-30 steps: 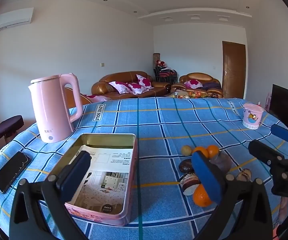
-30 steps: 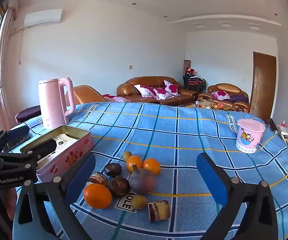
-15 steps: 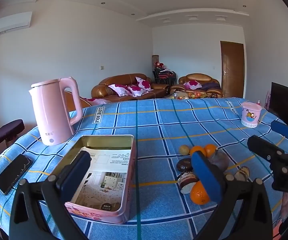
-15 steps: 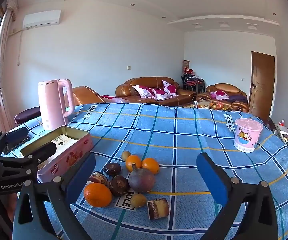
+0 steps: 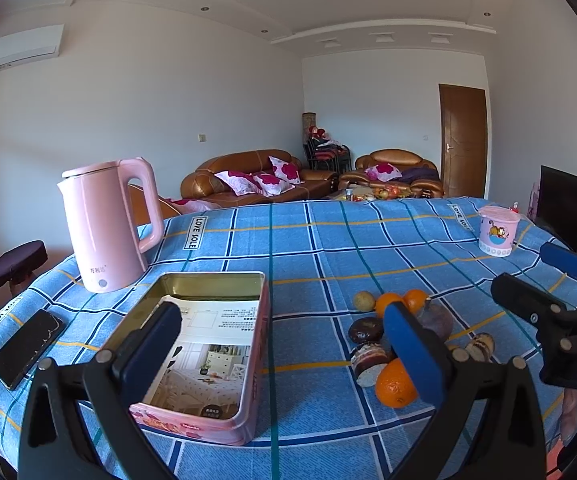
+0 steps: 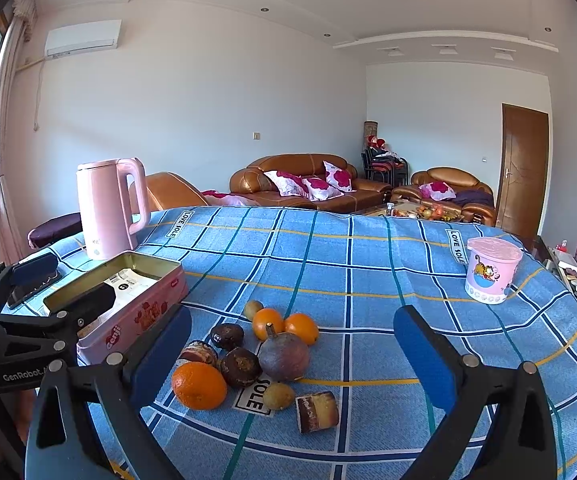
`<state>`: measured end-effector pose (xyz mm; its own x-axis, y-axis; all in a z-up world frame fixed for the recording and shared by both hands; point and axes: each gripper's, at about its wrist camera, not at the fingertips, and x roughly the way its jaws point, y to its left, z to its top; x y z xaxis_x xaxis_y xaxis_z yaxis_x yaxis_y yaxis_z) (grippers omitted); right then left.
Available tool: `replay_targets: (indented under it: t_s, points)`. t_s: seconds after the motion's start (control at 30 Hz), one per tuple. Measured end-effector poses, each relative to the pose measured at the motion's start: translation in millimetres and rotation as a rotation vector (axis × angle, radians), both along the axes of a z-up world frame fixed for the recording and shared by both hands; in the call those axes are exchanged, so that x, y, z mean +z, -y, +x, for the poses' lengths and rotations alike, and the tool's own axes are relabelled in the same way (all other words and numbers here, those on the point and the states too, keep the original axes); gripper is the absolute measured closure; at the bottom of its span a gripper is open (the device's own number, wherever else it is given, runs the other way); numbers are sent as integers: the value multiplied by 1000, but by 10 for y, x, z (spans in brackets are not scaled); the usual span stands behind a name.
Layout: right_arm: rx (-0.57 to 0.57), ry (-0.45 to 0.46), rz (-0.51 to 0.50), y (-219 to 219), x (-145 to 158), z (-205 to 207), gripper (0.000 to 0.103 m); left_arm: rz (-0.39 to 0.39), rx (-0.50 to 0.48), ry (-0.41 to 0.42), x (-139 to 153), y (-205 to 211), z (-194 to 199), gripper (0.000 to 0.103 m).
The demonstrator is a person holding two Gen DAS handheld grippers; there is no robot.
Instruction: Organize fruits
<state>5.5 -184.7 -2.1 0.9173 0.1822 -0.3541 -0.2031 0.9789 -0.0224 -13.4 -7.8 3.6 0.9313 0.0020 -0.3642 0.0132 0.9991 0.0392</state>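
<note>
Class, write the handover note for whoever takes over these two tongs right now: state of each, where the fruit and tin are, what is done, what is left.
Left tongs: open, holding nothing, above the pink tin.
Right tongs: open, holding nothing, above the fruit pile.
Tin: open, on the blue cloth left of the pile, only a printed sheet inside.
Pile: three oranges, the biggest nearest; a purple fruit; small greenish fruits; dark pastries and a cake slice mixed in.
Done: no fruit moved yet.
Left: every fruit, probably into the tin.
</note>
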Motion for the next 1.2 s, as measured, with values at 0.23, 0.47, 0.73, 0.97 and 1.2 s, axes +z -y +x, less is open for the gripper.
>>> replay_targets:
  t_s: [0.23, 0.47, 0.73, 0.97, 1.2]
  points:
    - [-3, -3, 4, 7, 6, -9, 1, -1, 0, 1, -1, 6, -6, 0]
    - [-2, -3, 5, 17, 5, -14, 1, -1, 1, 1, 0, 7, -9, 0]
    - [-2, -8, 7, 2, -12, -17, 1, -1, -1, -1, -3, 10, -23, 0]
    - [0, -14, 7, -14, -50, -17, 1, -1, -2, -4, -18, 8, -26, 0]
    - [-1, -15, 8, -6, -62, -17, 1, 0, -2, -4, -25, 6, -26, 0]
